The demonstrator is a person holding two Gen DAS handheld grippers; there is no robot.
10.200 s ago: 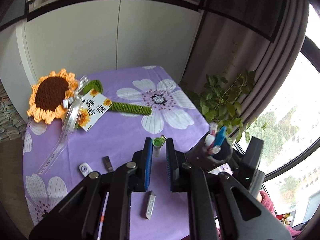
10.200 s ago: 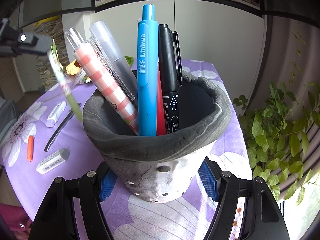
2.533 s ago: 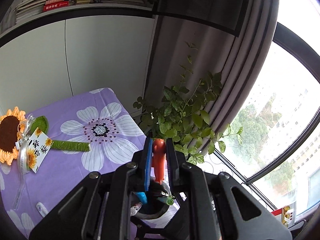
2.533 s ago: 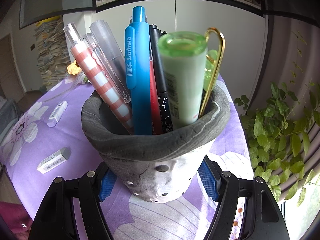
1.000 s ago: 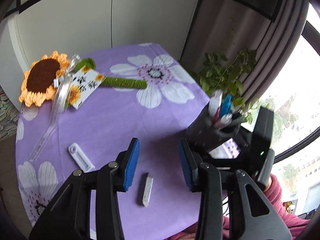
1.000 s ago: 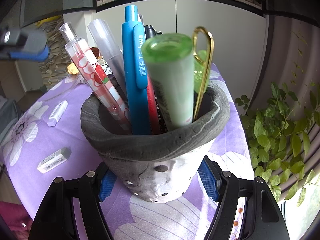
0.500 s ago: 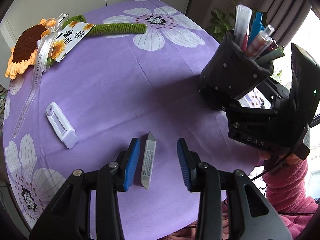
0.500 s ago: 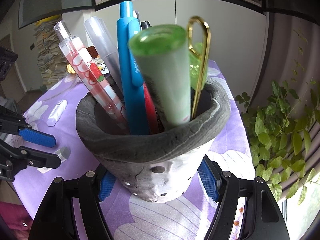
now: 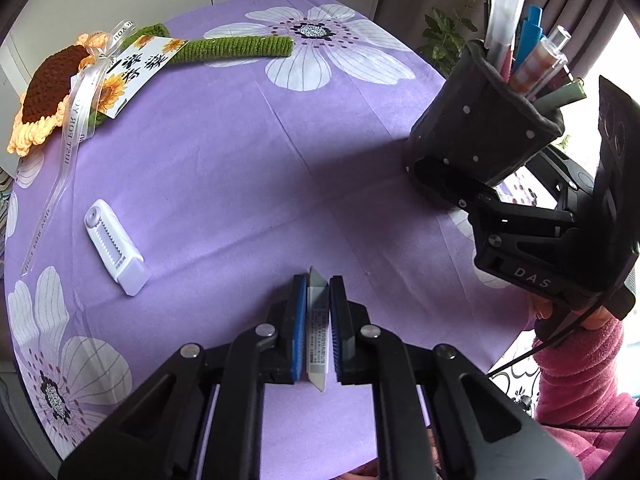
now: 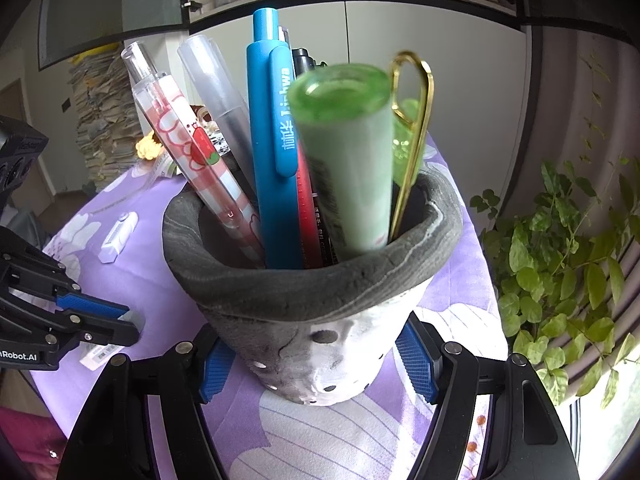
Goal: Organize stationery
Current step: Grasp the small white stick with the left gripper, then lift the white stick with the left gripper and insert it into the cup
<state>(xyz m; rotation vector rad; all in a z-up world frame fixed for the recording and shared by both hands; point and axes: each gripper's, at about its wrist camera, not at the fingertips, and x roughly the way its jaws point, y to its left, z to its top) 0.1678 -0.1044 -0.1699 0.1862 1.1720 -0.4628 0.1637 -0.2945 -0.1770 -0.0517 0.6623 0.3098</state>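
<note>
A white eraser in a printed sleeve lies on the purple flowered tablecloth. My left gripper points steeply down and is shut on it, with a blue pad pressing each long side. The right wrist view shows the same grip at the far left, the eraser under the fingers. My right gripper is shut on the base of a grey felt pen holder, which stands tilted at the table's right edge. It holds a blue pen, a green tube, gold-handled scissors and other pens.
A white correction tape lies left of the eraser. A crocheted sunflower with a ribbon and card lies at the far left. A leafy plant stands beyond the table's right edge. A pink sleeve is behind my right gripper.
My left gripper came down over the eraser and its jaws closed onto it. The right gripper and the pen holder stayed in place.
</note>
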